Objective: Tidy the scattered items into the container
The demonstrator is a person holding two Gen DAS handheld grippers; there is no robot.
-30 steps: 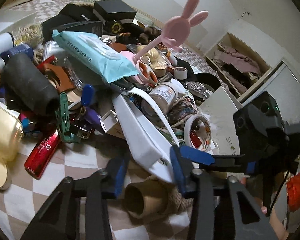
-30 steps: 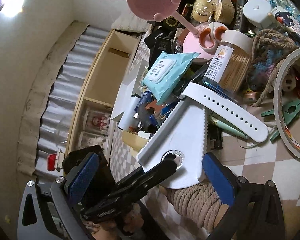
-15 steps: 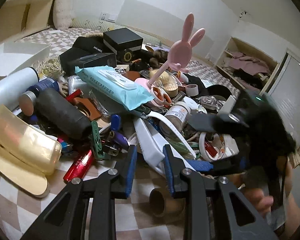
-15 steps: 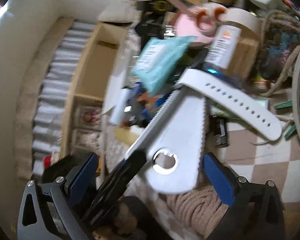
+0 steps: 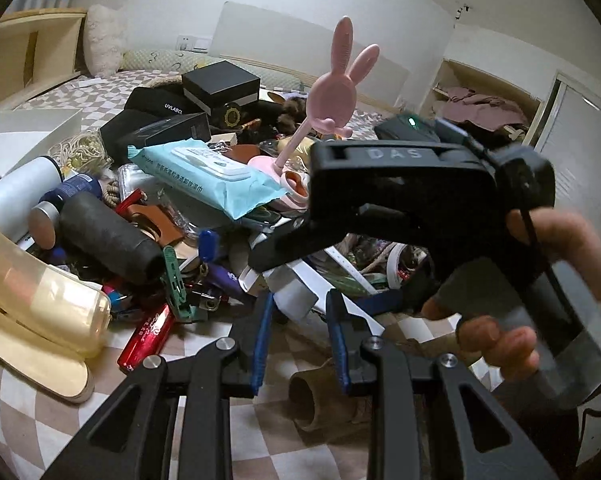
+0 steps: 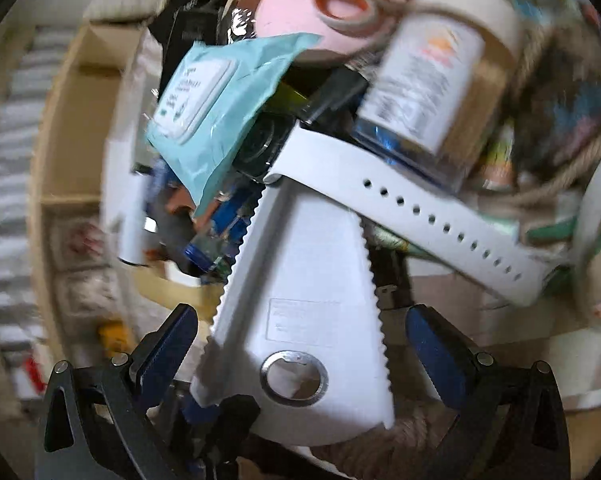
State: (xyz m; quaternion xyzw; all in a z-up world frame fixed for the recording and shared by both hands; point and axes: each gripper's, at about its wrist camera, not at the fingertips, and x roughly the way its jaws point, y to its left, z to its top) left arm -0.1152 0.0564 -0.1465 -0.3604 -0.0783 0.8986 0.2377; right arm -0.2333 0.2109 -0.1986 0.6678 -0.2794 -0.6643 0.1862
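While the checkered bed (image 5: pixel 32 412) carries a broad heap of loose things across its middle, a white open box (image 5: pixel 24 128) sits apart at the bed's far left edge. Within the heap, largest first, lie a teal wipes pack (image 5: pixel 204 176) near the centre, a black cylinder (image 5: pixel 108 240) toward the left, a cream case (image 5: pixel 44 300) at the near left edge, and a black box (image 5: pixel 220 84) at the far side. A pink rabbit-eared stand (image 5: pixel 336 92) rises above the pile.

The white serrated tool (image 6: pixel 304 320) lies at the near edge of the heap, its rounded end with a metal-ringed hole pointing at the right wrist camera; a white perforated strap (image 6: pixel 420 212) crosses its far end, and a labelled jar (image 6: pixel 432 84) lies beyond that. A rope spool (image 5: pixel 324 400) rests just in front of the tool on the bedcover.

The right gripper (image 6: pixel 300 344) has its fingers (image 6: pixel 432 344) spread wide, one on each side of the tool's broad end, with gaps showing on both sides. In the left wrist view a hand (image 5: pixel 540 300) holds that gripper's body above the pile.

The left gripper (image 5: pixel 300 340) has its fingers (image 5: pixel 260 344) moderately apart, holding nothing, aimed at the tool's narrow white end, with the spool below them. A red tube (image 5: pixel 148 336) lies just left of them.
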